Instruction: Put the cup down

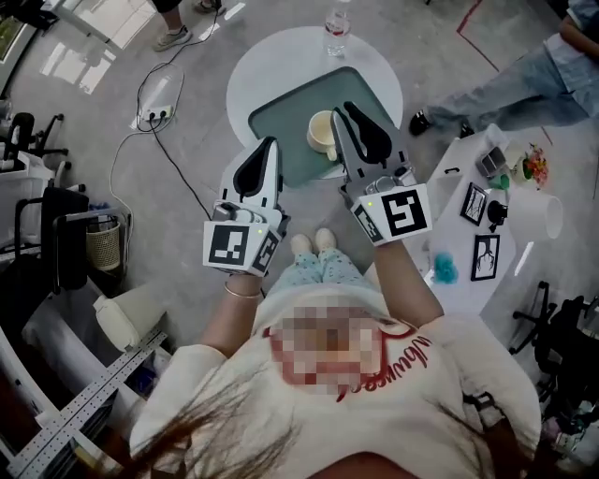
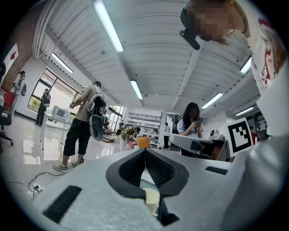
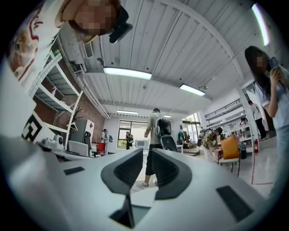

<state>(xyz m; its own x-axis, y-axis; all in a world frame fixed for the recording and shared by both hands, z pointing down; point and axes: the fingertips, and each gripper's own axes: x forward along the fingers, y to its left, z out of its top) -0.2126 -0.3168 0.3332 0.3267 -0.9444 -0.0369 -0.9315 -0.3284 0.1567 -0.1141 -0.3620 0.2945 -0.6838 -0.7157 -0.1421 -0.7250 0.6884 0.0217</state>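
A cream cup (image 1: 321, 131) stands upright on a green mat (image 1: 281, 126) on the round white table (image 1: 271, 65) below me. My right gripper (image 1: 356, 117) hovers just right of the cup, above it, its jaws a narrow gap apart with nothing between them. My left gripper (image 1: 267, 148) is held left of the mat, jaws closed tip to tip and empty. The left gripper view shows the cup (image 2: 151, 197) low down, through the gap under its fingers (image 2: 160, 169). In the right gripper view only its fingers (image 3: 168, 171) and the room beyond them show.
A water bottle (image 1: 337, 28) stands at the table's far edge. At the right, a white side table (image 1: 524, 271) carries small items. A seated person's legs (image 1: 524, 89) reach in at top right. Cables and a power strip (image 1: 154, 114) lie on the floor at left, near a bin (image 1: 103, 245).
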